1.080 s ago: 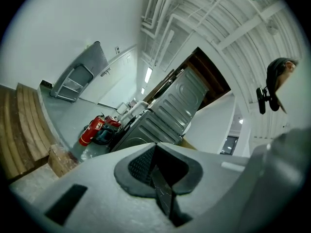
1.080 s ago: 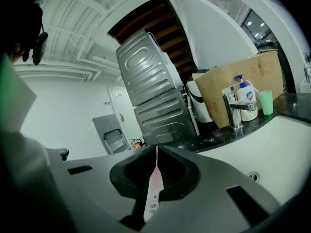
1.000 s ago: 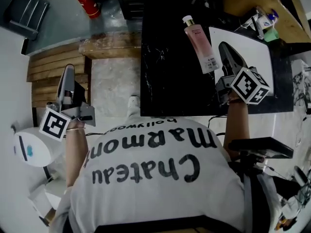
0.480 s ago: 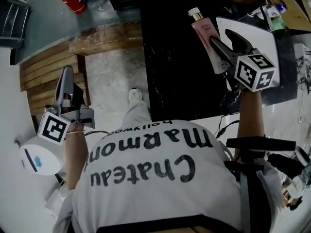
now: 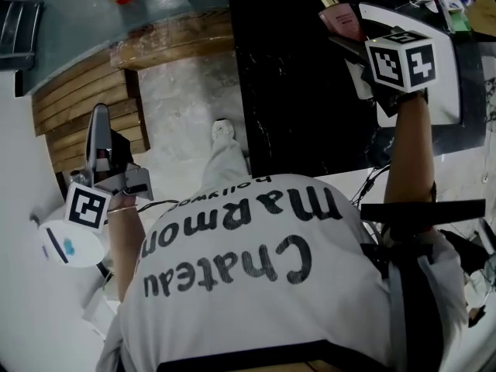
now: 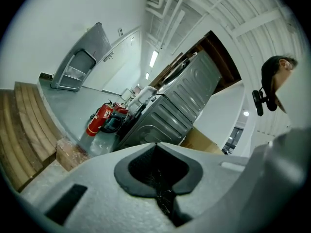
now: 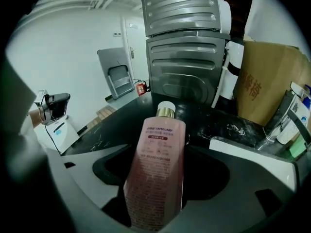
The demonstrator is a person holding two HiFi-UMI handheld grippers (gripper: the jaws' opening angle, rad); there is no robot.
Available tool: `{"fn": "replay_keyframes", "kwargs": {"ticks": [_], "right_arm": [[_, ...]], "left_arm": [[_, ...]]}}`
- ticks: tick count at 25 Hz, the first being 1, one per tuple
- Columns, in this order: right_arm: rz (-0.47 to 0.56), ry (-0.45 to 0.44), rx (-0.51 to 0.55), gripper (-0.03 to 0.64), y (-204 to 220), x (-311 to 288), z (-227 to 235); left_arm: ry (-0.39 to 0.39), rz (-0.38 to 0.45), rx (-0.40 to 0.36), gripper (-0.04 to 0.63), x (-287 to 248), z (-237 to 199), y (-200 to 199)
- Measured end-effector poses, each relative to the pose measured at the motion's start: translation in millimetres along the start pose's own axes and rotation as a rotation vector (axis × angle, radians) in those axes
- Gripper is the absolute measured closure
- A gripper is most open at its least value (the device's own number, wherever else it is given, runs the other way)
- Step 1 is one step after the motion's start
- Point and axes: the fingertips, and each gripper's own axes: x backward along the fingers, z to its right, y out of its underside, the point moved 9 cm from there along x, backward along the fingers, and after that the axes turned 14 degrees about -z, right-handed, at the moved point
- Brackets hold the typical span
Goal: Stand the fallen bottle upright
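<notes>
Pink bottle [image 7: 159,149] flat btwn R gripper [image 7: 163,171] jaws | jaws just spread wide, not pinching | L gripper [image 6: 158,178] closed

The bottle [image 5: 339,15] lies on the counter [image 5: 287,91], cap toward the far side, between the jaws of the right hand-held gripper [image 5: 350,46], which have just been opening. A board [image 5: 449,91] lies just right of it. Planks [image 5: 81,107] lie left of the counter.

White walls [image 6: 58,28], strip lights [image 6: 153,58] up top, grey floor [image 5: 70,29]. Black marble counter [image 5: 294,91] with wooden planks [image 5: 85,107] laid near it. Big ribbed grey metal cabinet [image 6: 180,101] at the back, two red fire extinguishers [image 6: 99,118] at its foot, and a stepladder [image 6: 73,72] leaning on the wall.
</notes>
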Motion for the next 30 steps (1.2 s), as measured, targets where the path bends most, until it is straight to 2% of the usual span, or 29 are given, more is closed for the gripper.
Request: {"fn": "replay_keyframes", "kwargs": {"ticks": [13,22,30], "right_arm": [[-0.148,-0.099,-0.080,0.316,-9.2,-10.1,2.8],[-0.230,-0.011,-0.030,0.311,-13.0,-16.8,-8.4],[-0.225,-0.015,-0.009,0.305,-12.4,-17.8,-7.9]], "left_arm": [[-0.022,0.061,0.016,0.581,20.8,6.6,5.9],[-0.022,0.105,0.043,0.581,38.8,9.1,17.3],[-0.002,0.148,0.072,0.581,47.8,19.1,29.6]]}}
